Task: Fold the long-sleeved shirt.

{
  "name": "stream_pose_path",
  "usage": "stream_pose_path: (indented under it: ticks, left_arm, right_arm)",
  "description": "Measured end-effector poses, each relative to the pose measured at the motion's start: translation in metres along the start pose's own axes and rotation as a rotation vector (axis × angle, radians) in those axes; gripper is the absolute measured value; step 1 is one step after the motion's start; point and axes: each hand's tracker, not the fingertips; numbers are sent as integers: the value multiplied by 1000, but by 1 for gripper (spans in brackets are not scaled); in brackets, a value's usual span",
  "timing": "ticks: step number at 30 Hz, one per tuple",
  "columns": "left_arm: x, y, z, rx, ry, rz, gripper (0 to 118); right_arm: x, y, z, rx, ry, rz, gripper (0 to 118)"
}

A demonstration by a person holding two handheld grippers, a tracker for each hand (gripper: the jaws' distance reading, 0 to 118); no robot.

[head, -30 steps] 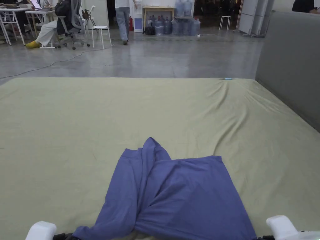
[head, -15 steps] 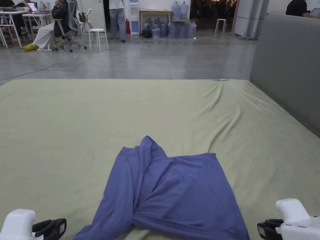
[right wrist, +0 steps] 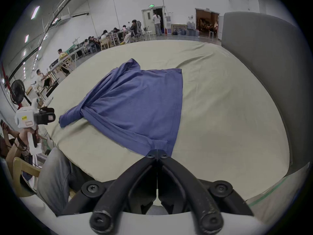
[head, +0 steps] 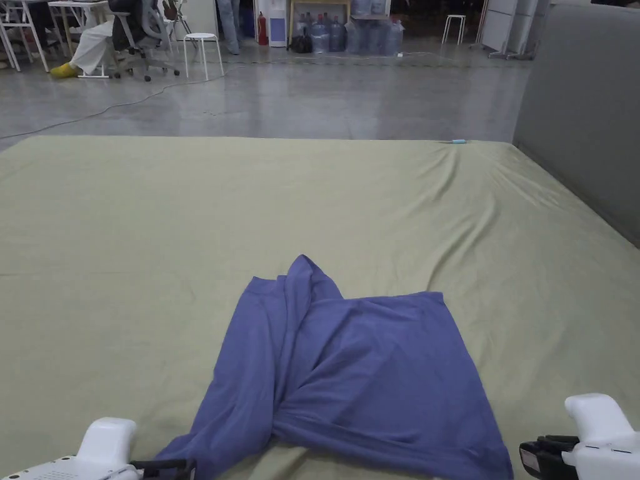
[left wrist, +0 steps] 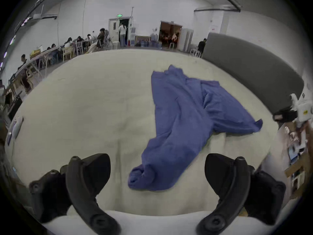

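Surface: pale green sheet [head: 187, 250] spread wide, grey floor beyond it, a grey padded panel [head: 581, 125] on the right.
Shirt: blue long-sleeved shirt [head: 369, 375] lies on the near part of the sheet, half folded, one sleeve trailing toward the near left edge.
Left gripper [left wrist: 157, 169]: jaws wide apart, holding nothing — the bunched sleeve end lies between and just ahead of them.
Right gripper [right wrist: 157, 154]: jaws closed together at the shirt's near corner; whether cloth is caught between them I cannot tell.
Head view: both grippers sit at the bottom edge.
Background: water bottles [head: 369, 34] stacked against the far wall — people seated at desks.
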Motion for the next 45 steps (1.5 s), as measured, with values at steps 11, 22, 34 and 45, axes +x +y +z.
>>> stream_pose_path:
  ticks: [11, 22, 34, 45]
  left_arm:
    - [12, 0, 1, 21, -58, 6, 3]
    - [6, 19, 11, 45, -73, 81, 3]
    - [7, 30, 13, 45, -73, 65, 3]
    - [-6, 66, 26, 160, -56, 94, 3]
  right_arm:
    - [7, 50, -29, -31, -20, 50, 0]
    - [28, 260, -203, -61, -96, 96, 44]
    - [55, 292, -315, -252, -196, 7, 78]
    - [22, 306, -240, -74, -164, 93, 0]
